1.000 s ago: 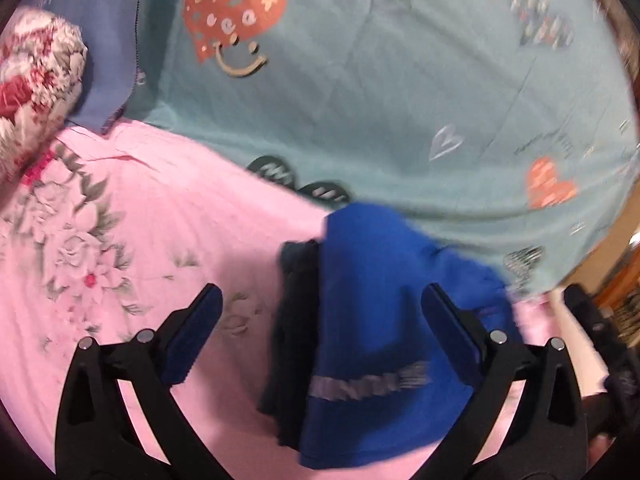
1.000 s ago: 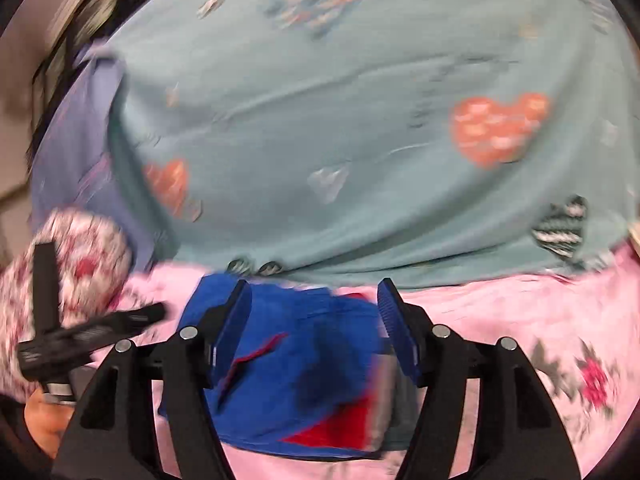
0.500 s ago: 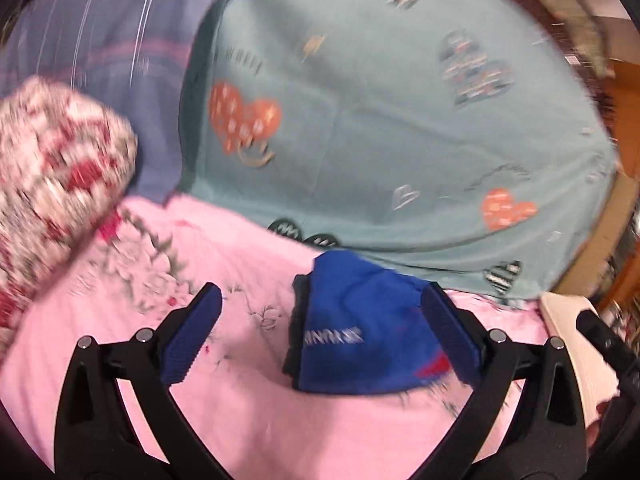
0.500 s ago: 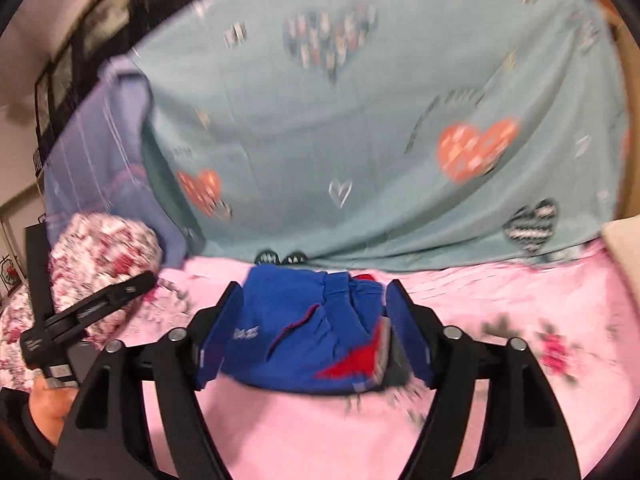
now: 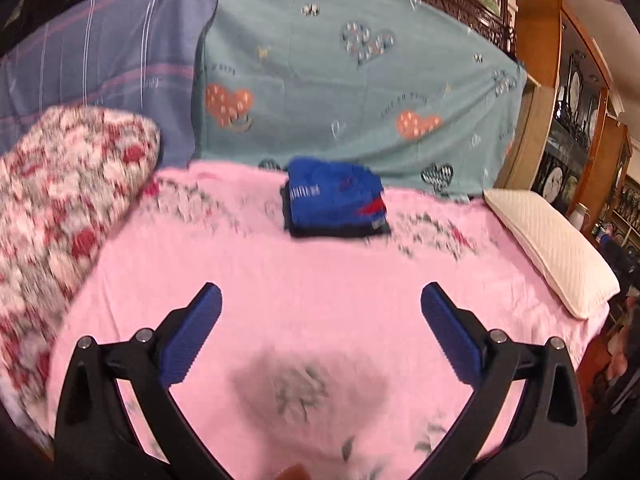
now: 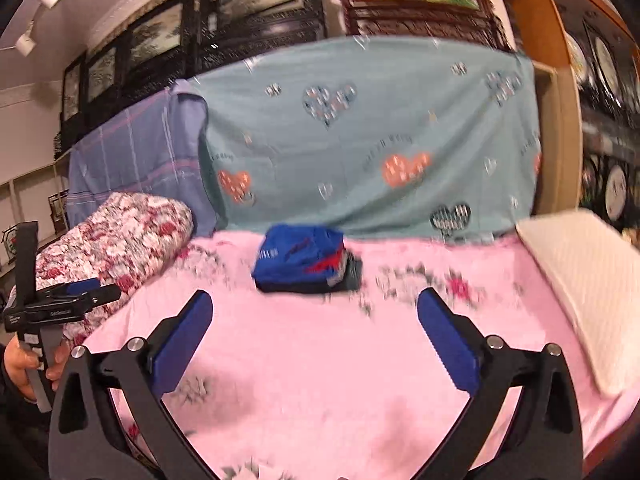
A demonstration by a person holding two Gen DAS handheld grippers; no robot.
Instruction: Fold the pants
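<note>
The folded blue pants (image 5: 335,200) lie on the pink bed sheet (image 5: 320,280), close under the teal heart-print cloth (image 5: 360,80). A pale line of letters runs on their left side, maybe a brand, but it is too blurred to read. The left tongs (image 5: 320,334) stand wide apart with nothing between them. The right tongs (image 6: 315,336) are opening, also empty, well apart from the pants.
</note>
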